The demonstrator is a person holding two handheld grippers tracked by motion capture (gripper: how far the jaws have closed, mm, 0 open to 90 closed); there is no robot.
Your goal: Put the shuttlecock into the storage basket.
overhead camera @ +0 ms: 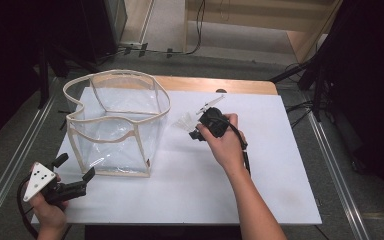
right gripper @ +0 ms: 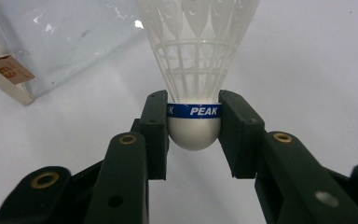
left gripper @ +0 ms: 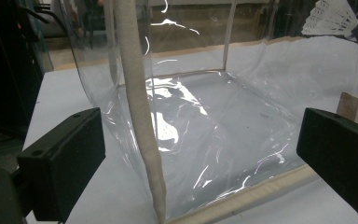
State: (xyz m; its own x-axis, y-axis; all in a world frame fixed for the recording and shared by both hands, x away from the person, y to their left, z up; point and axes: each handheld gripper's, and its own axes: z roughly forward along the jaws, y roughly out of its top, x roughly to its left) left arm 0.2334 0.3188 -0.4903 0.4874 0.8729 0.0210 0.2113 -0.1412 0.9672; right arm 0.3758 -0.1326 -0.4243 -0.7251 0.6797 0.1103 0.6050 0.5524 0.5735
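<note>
On the white worktop (overhead camera: 260, 190) you had that big clear plastic bag (overhead camera: 117, 125) with the cream fabric trim standing open at the left, and your left gripper (overhead camera: 75, 182) sat just beside its near corner, jaws spread wide with nothing between them. Your right gripper (overhead camera: 200, 131) was over to the right of the bag, jaws closed snug on the shuttlecock (right gripper: 195, 79), pinching it by the rounded white cork base while the skirt pointed away toward the bag. I'd say that was the right spot to grab: the thing looks feather-light, and the plastic mesh skirt is thin and would crush or spring if squeezed, while the cork is firm. The blue band round the base read "PEAK". A small brown label (right gripper: 8, 70) on the bag's corner was too blurry to read.
</note>
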